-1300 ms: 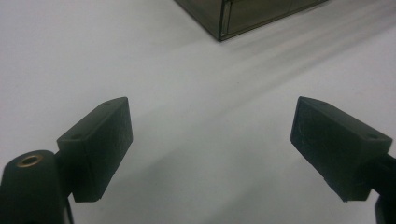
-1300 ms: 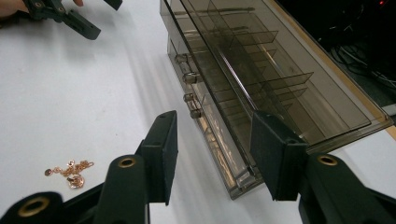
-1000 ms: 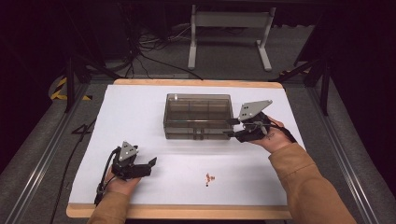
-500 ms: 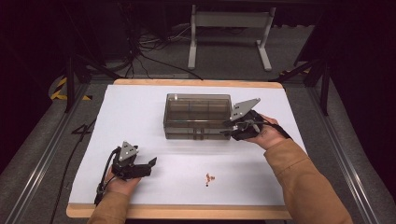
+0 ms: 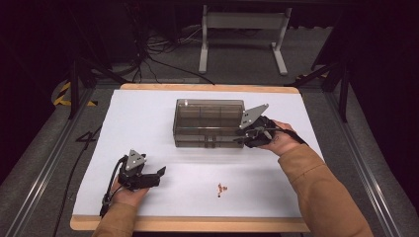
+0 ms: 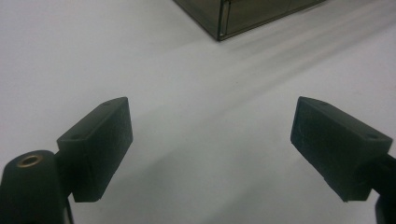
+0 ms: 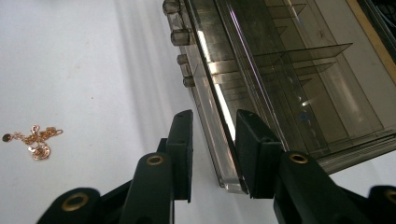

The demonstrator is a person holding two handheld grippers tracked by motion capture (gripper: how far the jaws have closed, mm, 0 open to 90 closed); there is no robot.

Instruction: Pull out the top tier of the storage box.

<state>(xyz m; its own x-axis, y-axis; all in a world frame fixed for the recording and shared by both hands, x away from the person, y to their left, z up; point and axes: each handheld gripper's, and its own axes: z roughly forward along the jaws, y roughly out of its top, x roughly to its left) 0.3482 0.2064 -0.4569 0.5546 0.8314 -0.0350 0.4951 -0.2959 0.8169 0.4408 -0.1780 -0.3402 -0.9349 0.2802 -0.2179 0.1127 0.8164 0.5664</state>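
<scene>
Between our right gripper's (image 7: 212, 154) jaws, which have just been closing, stands the compartment box's (image 5: 207, 121) lid edge, not yet pinched. Closing off-centre could slip off it. Our left gripper (image 6: 210, 149) rests wide open, empty.

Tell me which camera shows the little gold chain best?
The right gripper view shows the gold chain best: it lies close on the white table, and you can see its links and small charm. The high view shows the chain as a tiny reddish speck near the front edge.
</scene>
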